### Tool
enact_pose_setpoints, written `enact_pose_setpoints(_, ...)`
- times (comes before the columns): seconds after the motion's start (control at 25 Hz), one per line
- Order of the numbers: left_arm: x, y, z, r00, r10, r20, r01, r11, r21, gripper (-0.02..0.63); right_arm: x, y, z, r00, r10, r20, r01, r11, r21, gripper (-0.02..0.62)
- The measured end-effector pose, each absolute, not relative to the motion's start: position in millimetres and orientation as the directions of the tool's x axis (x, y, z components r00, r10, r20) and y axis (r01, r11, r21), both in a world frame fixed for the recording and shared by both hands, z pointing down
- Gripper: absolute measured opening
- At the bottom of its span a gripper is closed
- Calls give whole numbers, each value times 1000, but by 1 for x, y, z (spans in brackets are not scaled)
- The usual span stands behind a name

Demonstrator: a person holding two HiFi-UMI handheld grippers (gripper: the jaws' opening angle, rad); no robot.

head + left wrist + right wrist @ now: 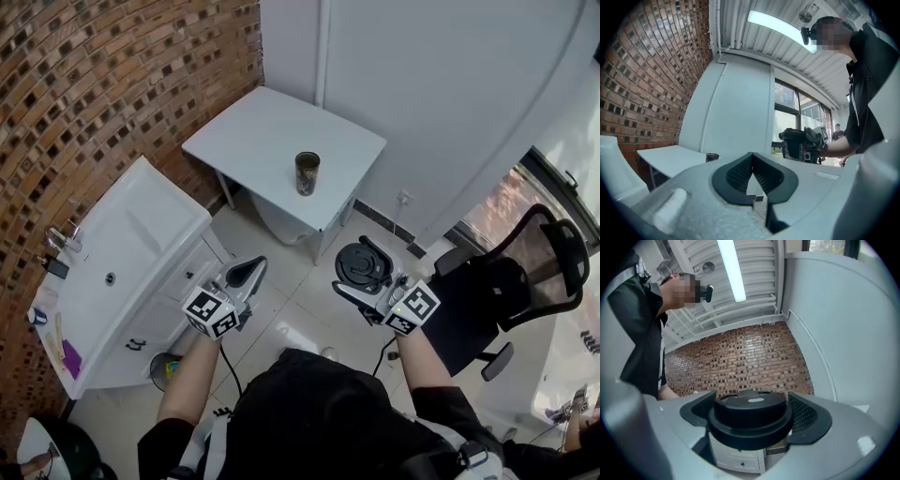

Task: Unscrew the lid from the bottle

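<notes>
The dark bottle point(307, 173) stands upright and open-topped on a small white table point(253, 127), far ahead of both grippers. In the left gripper view the bottle point(712, 157) shows small on the table point(665, 159). The black round lid point(359, 264) is off the bottle, and my right gripper point(364, 272) is shut on it; the lid point(750, 416) fills the space between the jaws of the right gripper point(751, 423). My left gripper point(246, 275) is shut and holds nothing; the black pads of the left gripper point(751, 174) meet. Both grippers hang above the tiled floor, close to my body.
A white washbasin cabinet point(122, 248) stands along the brick wall point(112, 75) at the left. A black office chair point(525, 272) is at the right. White wall panels point(431, 84) rise behind the table, and a white object point(279, 221) sits under it.
</notes>
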State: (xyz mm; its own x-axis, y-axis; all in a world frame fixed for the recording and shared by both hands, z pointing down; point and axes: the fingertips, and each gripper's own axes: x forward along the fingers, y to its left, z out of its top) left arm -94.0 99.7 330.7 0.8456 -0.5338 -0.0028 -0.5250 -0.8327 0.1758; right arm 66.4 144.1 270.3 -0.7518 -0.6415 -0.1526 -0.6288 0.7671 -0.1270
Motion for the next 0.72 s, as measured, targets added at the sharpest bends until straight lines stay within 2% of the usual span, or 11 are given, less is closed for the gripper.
enact_pose_setpoints(0.72,-70,98,326,807,-590,-25,-577,-797,178,3,80,137,266,-799,-572,-183,-556,820,-136,479)
